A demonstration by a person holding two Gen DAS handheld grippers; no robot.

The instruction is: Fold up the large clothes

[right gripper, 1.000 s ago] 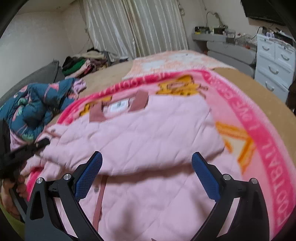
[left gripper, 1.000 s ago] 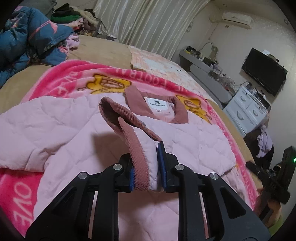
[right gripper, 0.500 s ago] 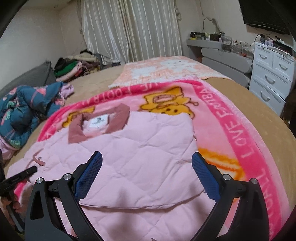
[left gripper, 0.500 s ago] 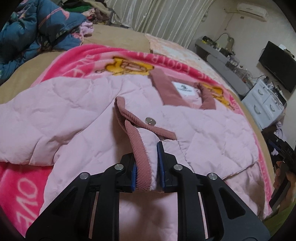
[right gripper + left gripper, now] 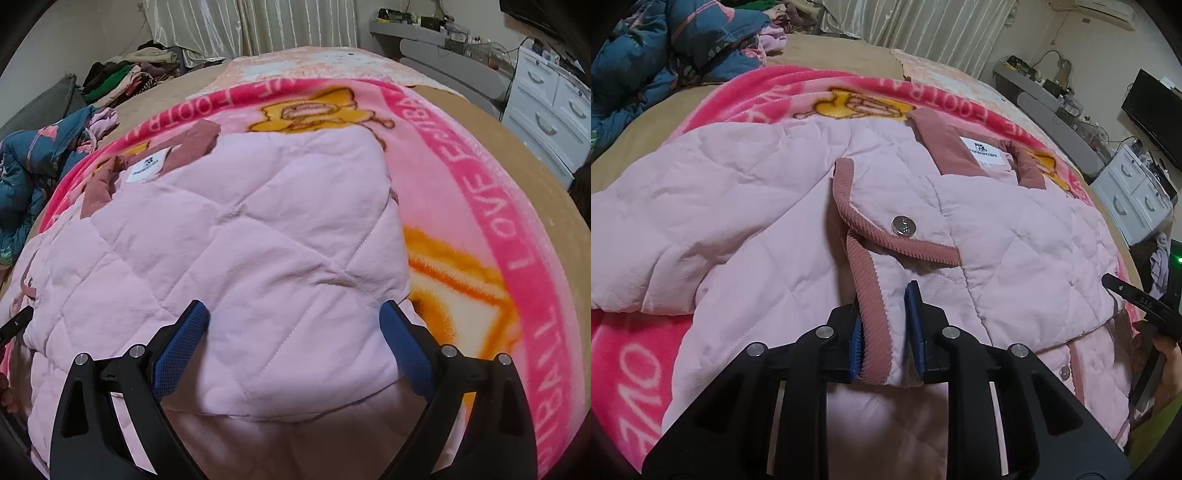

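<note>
A pale pink quilted jacket (image 5: pixel 1015 236) with a dusty-rose corduroy collar (image 5: pixel 945 147) lies on a pink cartoon blanket (image 5: pixel 746 92). One sleeve is folded across the chest. Its corduroy-trimmed cuff (image 5: pixel 871 310), with a silver snap (image 5: pixel 903 226), sits between the pads of my left gripper (image 5: pixel 885 301), whose jaws are opening while still touching the cloth. In the right wrist view the jacket (image 5: pixel 258 240) fills the middle. My right gripper (image 5: pixel 293 314) hovers open just above its folded right side, holding nothing. A black finger of it shows in the left wrist view at the right edge (image 5: pixel 1137 299).
A blue patterned quilt (image 5: pixel 665 48) is heaped at the bed's far left, with a clothes pile (image 5: pixel 125 74) behind it. White drawers (image 5: pixel 546 110), a grey shelf (image 5: pixel 1045 99) and a TV (image 5: pixel 1152 110) stand to the right. Curtains (image 5: pixel 923 22) hang at the back.
My left gripper has lowered the cuff onto the jacket's chest, and the gap between its pads looks wider. The right gripper has come down and closer over the jacket's right side, still open.
</note>
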